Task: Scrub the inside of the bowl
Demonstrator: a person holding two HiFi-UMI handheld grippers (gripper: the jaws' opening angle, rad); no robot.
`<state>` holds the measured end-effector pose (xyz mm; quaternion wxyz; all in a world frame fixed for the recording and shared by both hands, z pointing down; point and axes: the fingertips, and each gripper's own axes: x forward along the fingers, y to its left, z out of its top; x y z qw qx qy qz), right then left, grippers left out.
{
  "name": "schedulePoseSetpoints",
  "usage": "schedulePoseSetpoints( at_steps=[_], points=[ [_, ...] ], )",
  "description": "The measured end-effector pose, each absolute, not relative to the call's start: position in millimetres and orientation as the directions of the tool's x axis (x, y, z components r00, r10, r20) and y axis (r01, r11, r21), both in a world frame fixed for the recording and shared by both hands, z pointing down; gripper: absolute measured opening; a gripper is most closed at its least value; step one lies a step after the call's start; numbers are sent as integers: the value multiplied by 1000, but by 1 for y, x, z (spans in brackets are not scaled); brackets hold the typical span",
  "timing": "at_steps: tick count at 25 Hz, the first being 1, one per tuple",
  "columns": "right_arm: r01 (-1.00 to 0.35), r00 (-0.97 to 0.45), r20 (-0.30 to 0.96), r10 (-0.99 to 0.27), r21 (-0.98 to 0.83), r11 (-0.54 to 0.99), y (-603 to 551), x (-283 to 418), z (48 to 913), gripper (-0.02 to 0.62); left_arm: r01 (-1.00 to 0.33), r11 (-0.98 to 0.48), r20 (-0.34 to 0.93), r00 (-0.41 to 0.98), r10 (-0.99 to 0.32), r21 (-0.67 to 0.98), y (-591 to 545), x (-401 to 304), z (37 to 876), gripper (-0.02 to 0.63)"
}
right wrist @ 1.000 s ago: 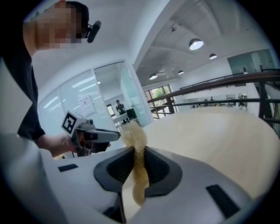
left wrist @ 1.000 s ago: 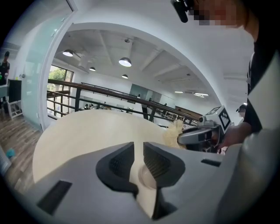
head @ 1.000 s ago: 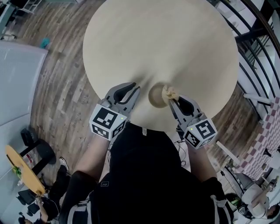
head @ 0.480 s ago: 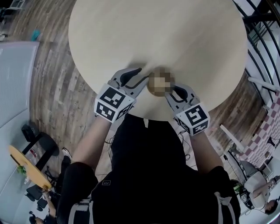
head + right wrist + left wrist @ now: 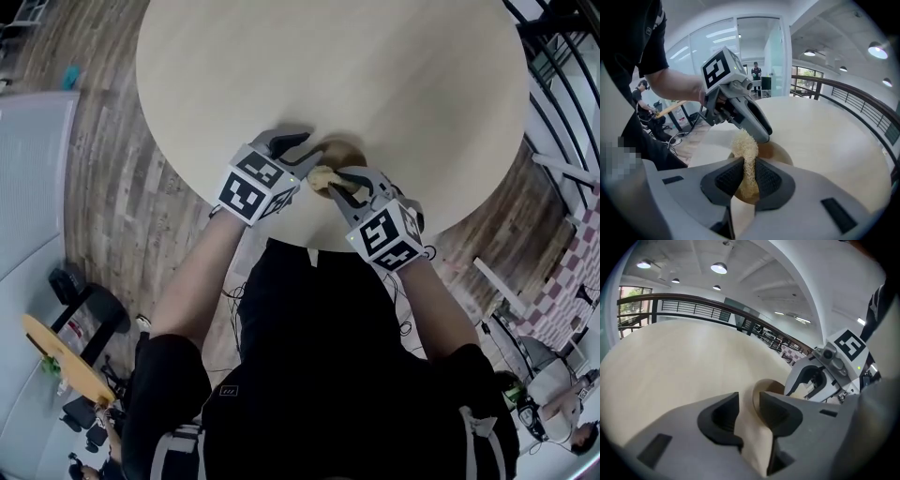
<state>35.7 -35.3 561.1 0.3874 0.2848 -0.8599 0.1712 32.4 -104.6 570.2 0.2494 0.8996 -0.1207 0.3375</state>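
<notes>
A round pale table (image 5: 394,84) was seen filling the upper part of the head view, with wooden flooring (image 5: 112,197) shown at its left. A small brown bowl (image 5: 342,150) was set on the table close to its near edge, just above the middle of that frame, between the two grippers.

The left gripper (image 5: 298,152) was held just left of the bowl, angled down toward the tabletop. Its jaws had just been opening and were spread wide. In the left gripper view only bare tabletop was seen between them, and the bowl's rim was shown just past the tip of the right-hand jaw, partly hidden by it.

The right gripper (image 5: 749,171) was clenched on a pale yellow fibrous scrubber (image 5: 746,147). The pad was pinched between the ribbed pads, and a tuft was left standing above them. In the right gripper view the scrubber was held over the bowl's opening, at the centre of the frame, with the left gripper's tips shown just beyond it. Whether the scrubber was touching the bowl's inside could not be told.
</notes>
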Motion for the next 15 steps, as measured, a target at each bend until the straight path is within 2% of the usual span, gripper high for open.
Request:
schedulePoseSetpoints(
  at_steps=[4, 10, 15],
  points=[
    [-557, -521, 789, -325, -26, 830, -34, 35, 569, 74, -395, -836, 688, 725, -28, 381, -110, 34, 580, 127],
    [-408, -478, 835, -271, 62, 911, -32, 29, 579, 74, -388, -841, 723, 691, 5, 377, -102, 36, 583, 44],
    [-285, -449, 869, -206, 79, 955, -32, 26, 590, 72, -479, -780, 740, 672, -31, 403, -95, 29, 581, 15]
  ],
)
